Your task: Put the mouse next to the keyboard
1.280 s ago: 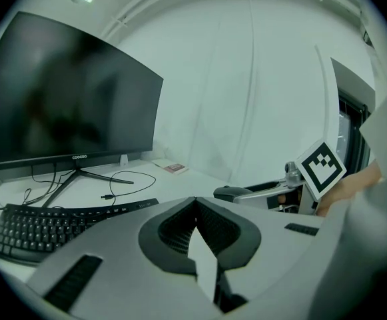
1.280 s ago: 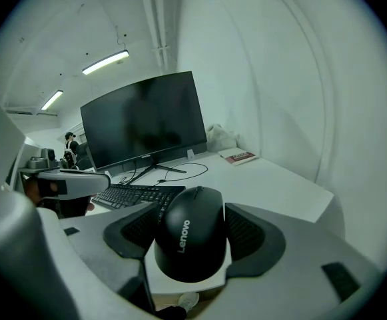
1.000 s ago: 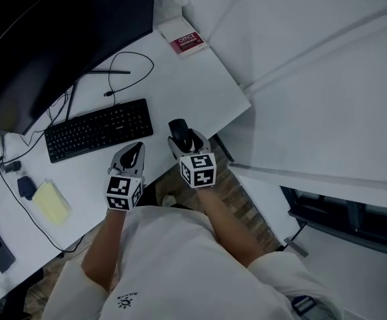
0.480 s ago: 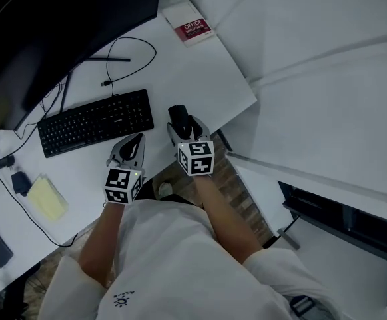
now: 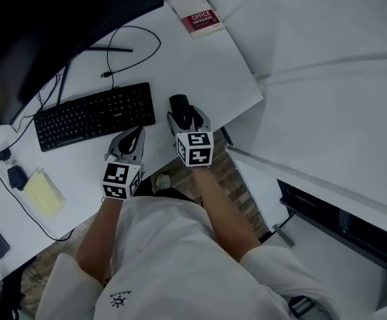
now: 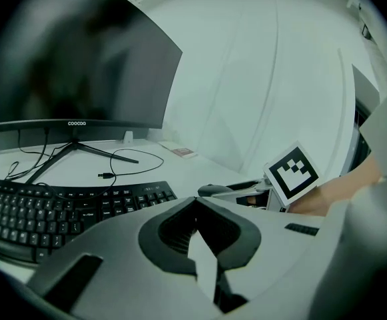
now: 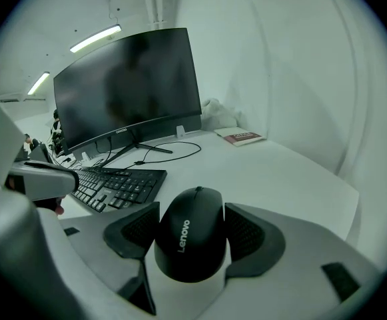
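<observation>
The right tool [image 5: 187,119] pinches the mouse [image 7: 188,240] by its sides, probably to steer it squarely. The mouse is just right of the keyboard [image 5: 93,115], over the surface [image 5: 200,65]. The left tool [image 5: 132,141], pressed together and empty, hangs near the front edge.

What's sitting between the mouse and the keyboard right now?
Only a narrow strip of bare desk separates the mouse from the keyboard, besides one jaw of the right gripper holding the mouse. The head view shows it.
</observation>
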`<state>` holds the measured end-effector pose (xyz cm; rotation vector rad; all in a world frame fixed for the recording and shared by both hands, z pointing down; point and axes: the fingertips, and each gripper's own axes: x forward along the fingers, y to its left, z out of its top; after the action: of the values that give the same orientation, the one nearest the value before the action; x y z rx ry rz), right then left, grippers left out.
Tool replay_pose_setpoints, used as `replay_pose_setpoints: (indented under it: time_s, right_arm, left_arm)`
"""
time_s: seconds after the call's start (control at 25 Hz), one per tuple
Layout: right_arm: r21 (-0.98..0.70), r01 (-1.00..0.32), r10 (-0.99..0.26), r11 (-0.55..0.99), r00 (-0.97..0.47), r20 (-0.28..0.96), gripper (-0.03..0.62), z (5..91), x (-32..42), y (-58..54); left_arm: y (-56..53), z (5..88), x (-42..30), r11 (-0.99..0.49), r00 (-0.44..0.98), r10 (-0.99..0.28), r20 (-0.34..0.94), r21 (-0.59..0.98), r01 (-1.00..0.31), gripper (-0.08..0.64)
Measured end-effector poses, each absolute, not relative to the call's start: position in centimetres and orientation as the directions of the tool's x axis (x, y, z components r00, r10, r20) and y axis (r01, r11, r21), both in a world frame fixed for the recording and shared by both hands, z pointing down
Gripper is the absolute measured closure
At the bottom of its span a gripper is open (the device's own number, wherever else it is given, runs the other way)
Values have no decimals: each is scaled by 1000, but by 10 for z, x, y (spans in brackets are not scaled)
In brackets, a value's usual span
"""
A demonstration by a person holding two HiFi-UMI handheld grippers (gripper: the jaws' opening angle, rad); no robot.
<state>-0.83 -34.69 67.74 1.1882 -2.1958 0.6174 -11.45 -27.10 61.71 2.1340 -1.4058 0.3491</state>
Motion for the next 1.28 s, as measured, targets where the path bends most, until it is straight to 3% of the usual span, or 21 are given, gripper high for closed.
replay_pose_setpoints:
  time_s: [1.28]
  right_arm:
    - [-78, -849, -564, 523, -413, 714, 276, 709, -20, -361]
  left_arm:
    - [-288, 629, -125, -273, 412, -758, 506, 328, -904, 549]
